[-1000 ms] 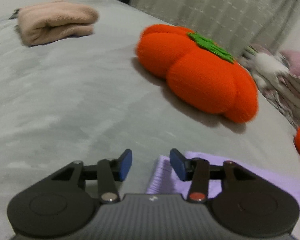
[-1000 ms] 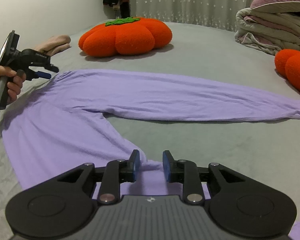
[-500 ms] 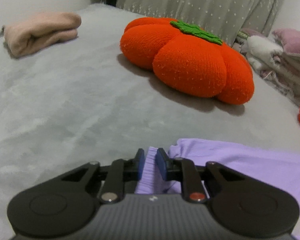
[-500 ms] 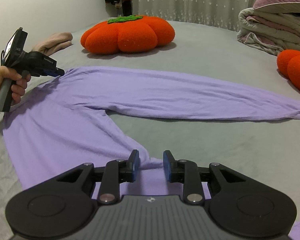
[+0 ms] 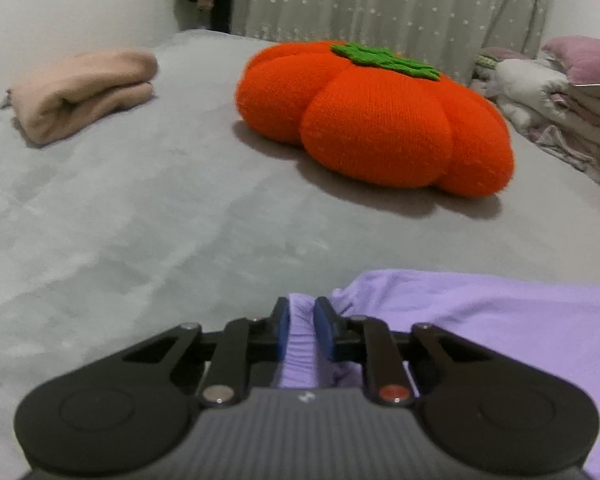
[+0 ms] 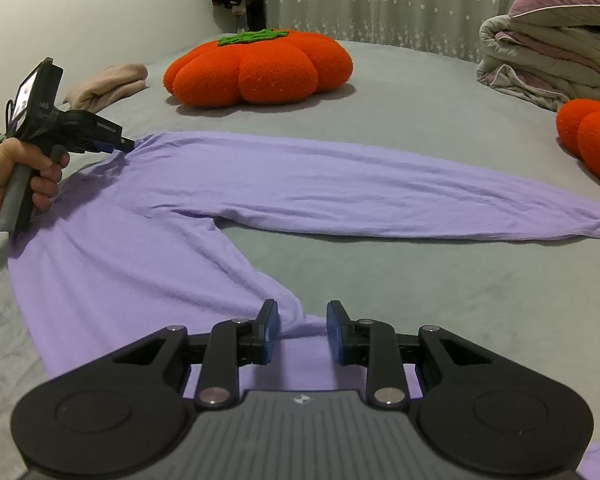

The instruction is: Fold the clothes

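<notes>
Grey bed (image 6: 420, 280): purple trousers (image 6: 300, 184) spread centrally, orange pumpkin cushion (image 6: 260, 68) at twelve o'clock, folded pink garment (image 6: 108, 84) at ten, heaped bedding (image 6: 552, 60) at two.

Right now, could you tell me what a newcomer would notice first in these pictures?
Probably the lilac trousers spread flat over the grey bed, legs apart. Next, the big orange pumpkin cushion beyond them, near the star-dotted curtain. Then the left gripper, shut on the trousers' gathered waistband, while the right gripper is open over one leg.
</notes>
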A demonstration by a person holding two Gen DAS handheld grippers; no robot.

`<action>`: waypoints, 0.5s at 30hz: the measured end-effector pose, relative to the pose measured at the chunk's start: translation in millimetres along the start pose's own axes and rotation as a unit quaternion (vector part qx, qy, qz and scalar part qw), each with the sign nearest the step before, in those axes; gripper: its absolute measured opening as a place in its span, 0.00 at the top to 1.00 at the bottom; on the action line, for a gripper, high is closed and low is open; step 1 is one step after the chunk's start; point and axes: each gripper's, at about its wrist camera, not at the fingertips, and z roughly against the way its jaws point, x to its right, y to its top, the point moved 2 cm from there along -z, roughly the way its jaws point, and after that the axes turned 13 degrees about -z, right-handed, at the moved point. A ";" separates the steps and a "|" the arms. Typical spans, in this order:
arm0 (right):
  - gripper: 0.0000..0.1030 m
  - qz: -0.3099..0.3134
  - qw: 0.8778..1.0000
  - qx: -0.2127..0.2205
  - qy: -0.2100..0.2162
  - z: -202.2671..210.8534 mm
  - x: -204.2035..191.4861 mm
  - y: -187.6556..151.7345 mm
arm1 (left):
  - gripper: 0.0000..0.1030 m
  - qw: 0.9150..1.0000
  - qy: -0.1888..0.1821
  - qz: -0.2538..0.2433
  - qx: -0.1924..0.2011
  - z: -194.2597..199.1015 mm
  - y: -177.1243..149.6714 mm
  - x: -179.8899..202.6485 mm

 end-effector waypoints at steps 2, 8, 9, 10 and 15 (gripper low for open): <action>0.74 -0.001 1.000 0.001 -0.001 0.5 0.6 0.3 | 0.90 1.000 0.025 0.004 0.006 0.9 1.1 -5.1; 0.74 -0.002 1.000 0.003 -0.003 1.1 0.6 0.1 | 0.91 0.998 0.054 0.018 0.020 3.4 2.7 -12.8; 0.74 -0.001 1.000 0.003 -0.003 0.9 0.5 0.1 | 0.91 0.998 0.056 0.015 0.020 2.6 2.6 -12.4; 0.74 -0.001 1.000 0.002 -0.003 0.6 0.5 0.2 | 0.91 0.998 0.057 0.012 0.018 1.0 1.5 -11.2; 0.74 0.001 1.000 0.000 -0.004 0.0 0.0 0.5 | 0.80 0.998 0.061 0.009 0.014 -0.4 -1.0 -13.8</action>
